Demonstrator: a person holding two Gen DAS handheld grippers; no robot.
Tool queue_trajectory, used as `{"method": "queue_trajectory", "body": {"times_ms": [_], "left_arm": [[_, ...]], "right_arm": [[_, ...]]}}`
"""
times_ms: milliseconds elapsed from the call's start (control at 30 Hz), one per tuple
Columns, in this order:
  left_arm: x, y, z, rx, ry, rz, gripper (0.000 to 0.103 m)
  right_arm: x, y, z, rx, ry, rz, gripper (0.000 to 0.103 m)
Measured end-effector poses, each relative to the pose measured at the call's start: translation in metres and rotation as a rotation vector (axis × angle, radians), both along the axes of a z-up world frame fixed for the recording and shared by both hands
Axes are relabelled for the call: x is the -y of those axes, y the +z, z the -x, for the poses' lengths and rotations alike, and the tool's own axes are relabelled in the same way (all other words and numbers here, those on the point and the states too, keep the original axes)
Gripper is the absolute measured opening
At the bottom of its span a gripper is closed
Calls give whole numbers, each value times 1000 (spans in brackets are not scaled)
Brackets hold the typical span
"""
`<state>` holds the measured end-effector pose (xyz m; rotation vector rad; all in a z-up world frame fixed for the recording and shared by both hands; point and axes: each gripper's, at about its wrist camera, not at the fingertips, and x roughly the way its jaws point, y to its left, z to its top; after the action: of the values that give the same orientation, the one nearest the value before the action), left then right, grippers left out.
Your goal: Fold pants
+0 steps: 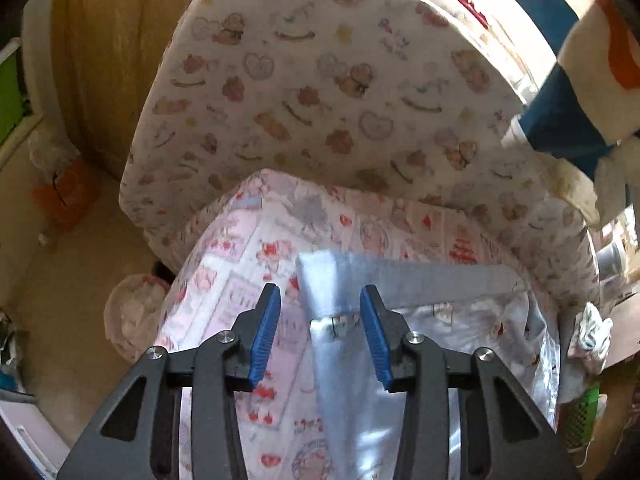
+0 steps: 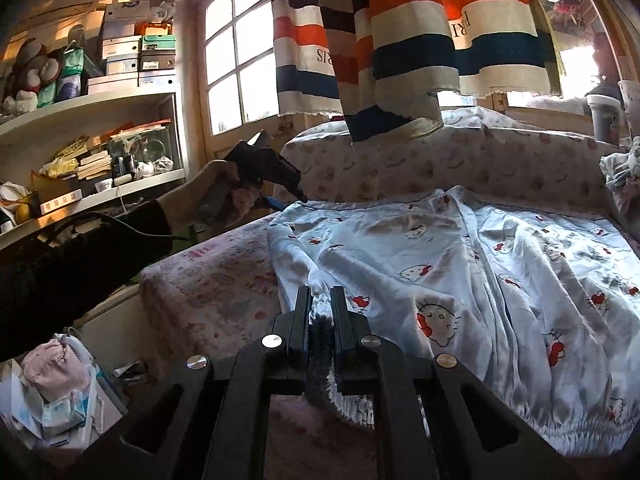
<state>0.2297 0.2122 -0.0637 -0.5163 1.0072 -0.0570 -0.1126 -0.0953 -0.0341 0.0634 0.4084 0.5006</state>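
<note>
Your light blue satin pants with the cat-face print (image 2: 460, 264) lie spread on the bed with the pink patterned sheet (image 2: 212, 280), and their long axis runs away from your right tool toward the far cushion. The gathered elastic waistband (image 2: 540, 428) sits at the near right edge of the bed. The leg ends point toward the upright cushion covered in bear-print fabric (image 2: 440, 164), which stands at the back of the bed.

Your right tool (image 2: 320, 300) has its jaws pressed together on a bunched fold of the blue fabric at the near left side of the pants, with cloth showing between them.

Your left tool (image 1: 320, 312) has its blue pads (image 1: 266, 332) spread apart, low over the pants' far left corner. A narrow strip of the blue fabric (image 1: 340, 360) runs between the pads and touches neither of them that you can see. From the right wrist view, the same left tool (image 2: 280, 196) sits right at the far left corner of the pants, beside the cushion.

A striped cloth in orange, cream and navy (image 2: 400, 40) hangs above the cushion, in front of the window.
</note>
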Motion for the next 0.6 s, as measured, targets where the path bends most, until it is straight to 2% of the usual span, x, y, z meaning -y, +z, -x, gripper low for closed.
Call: {"method": "queue_trajectory", "body": {"times_ms": [67,100,167,400,467,600], "left_arm": [[-2,-1,-4,14,8,17,5],[-2,0,-6,15,26,0,1],[-2,8,-4,54,51,-34,1],[41,64,2,213,-7,-134,1],[56,82,0,255,-39,-123,1],[110,121,-4,352,-133,-160,1]], "right_arm": [[2,1,1,10,-4,-7,9],[3,1,2,12,-10,-14,9],[5,1,2,2,-16,-20,9],[21,6,7,34,-69,-21,9],[27,8,9,48,-91,-27,9],[41,13,19,82,-131,-29,9]]}}
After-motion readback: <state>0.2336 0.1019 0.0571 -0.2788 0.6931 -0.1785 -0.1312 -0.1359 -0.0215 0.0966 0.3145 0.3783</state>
